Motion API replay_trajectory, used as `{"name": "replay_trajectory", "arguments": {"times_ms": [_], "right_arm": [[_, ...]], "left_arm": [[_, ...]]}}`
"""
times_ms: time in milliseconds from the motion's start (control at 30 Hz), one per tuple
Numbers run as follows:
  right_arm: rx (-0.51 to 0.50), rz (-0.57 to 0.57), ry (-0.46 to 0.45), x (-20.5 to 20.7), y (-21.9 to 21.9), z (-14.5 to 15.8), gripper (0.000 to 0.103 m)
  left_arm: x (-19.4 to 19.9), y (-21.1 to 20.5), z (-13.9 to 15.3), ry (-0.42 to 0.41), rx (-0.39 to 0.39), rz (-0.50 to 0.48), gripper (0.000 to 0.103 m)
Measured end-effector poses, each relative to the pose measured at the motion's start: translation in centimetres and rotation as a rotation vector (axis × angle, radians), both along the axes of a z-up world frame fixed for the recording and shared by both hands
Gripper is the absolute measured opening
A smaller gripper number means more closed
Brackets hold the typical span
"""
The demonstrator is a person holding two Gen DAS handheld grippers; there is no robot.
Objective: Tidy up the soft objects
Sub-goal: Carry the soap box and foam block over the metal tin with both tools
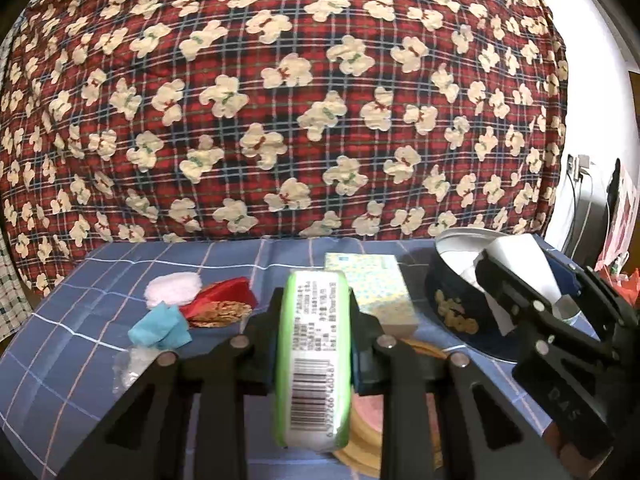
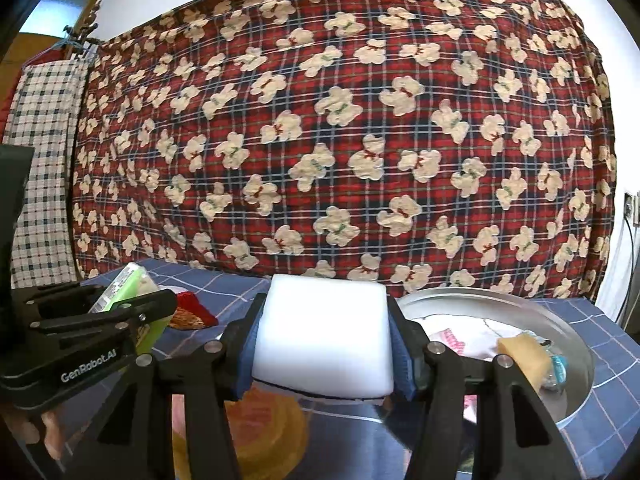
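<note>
My left gripper (image 1: 314,340) is clamped on a green-edged plastic tissue pack (image 1: 314,360), held above the blue checked tablecloth (image 1: 80,312). My right gripper (image 2: 324,344) squeezes a white foam block (image 2: 322,332) beside the round metal tin (image 2: 572,320). Both look light and squashy; the pack's film is probably slippery, so grip the flat sides. The tin has open room at its front; watch its rim.

A red plaid fabric sheet printed with cream bears (image 1: 280,100) hangs behind the worktop's far edge; a blue checked cloth (image 1: 80,340) covers the worktop; white wall (image 2: 624,160) at right
</note>
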State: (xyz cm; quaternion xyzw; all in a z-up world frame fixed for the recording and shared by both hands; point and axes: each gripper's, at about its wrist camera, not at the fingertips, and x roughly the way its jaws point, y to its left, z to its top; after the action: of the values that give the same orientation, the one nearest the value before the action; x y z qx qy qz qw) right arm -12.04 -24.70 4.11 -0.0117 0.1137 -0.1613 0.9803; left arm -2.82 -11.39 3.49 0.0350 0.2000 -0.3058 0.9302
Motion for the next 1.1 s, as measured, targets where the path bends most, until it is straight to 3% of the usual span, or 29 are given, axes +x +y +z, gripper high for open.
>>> {"name": "replay_trajectory", "arguments": {"times_ms": [1100], "right_arm": [[0.033,-0.192,-0.067,-5.1,-11.0,1.3,0.057]], "left_arm": [[-4.2,-11.2,2.3,-0.017,-0.008,-0.177,0.025]]}}
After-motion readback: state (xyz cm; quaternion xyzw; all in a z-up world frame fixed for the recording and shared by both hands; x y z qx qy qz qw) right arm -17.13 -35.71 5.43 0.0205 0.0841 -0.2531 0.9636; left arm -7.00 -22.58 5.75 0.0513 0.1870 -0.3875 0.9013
